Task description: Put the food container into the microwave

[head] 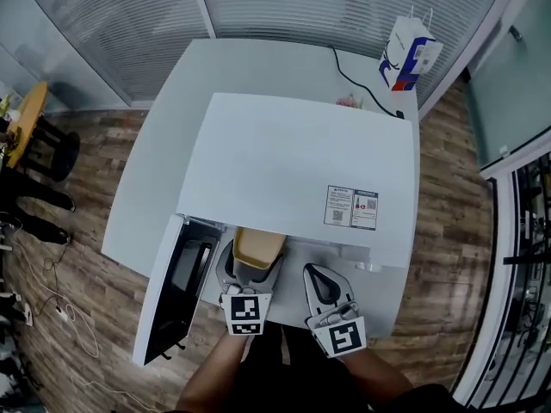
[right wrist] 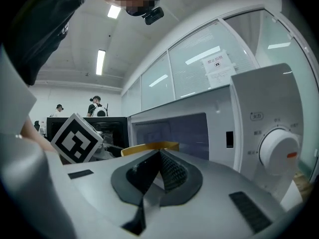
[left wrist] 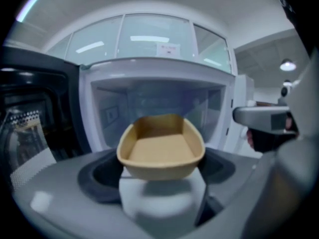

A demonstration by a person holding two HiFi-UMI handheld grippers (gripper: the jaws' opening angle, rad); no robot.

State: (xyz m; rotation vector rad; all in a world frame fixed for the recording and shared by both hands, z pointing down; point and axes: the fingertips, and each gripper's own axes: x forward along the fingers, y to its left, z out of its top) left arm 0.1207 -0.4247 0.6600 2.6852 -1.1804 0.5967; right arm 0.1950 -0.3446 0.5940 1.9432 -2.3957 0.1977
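A tan, open food container [head: 256, 248] hangs just in front of the white microwave [head: 293, 170], with my left gripper [head: 245, 289] shut on its near end. In the left gripper view the container [left wrist: 160, 148] is level and faces the open cavity [left wrist: 159, 103], still outside it. The microwave door [head: 176, 291] stands swung open at the left. My right gripper [head: 327, 298] is beside the container on its right, jaws shut with nothing between them [right wrist: 159, 171]. From the right gripper view only the container's rim [right wrist: 149, 147] shows, beside the dial [right wrist: 279, 151].
The microwave stands on a white table [head: 164, 153]. A paper bag [head: 409, 54] and a black cable [head: 362, 84] lie at the table's back right. The open door [left wrist: 30, 128] bounds the left side. A dark stool [head: 39, 140] stands on the wooden floor far left.
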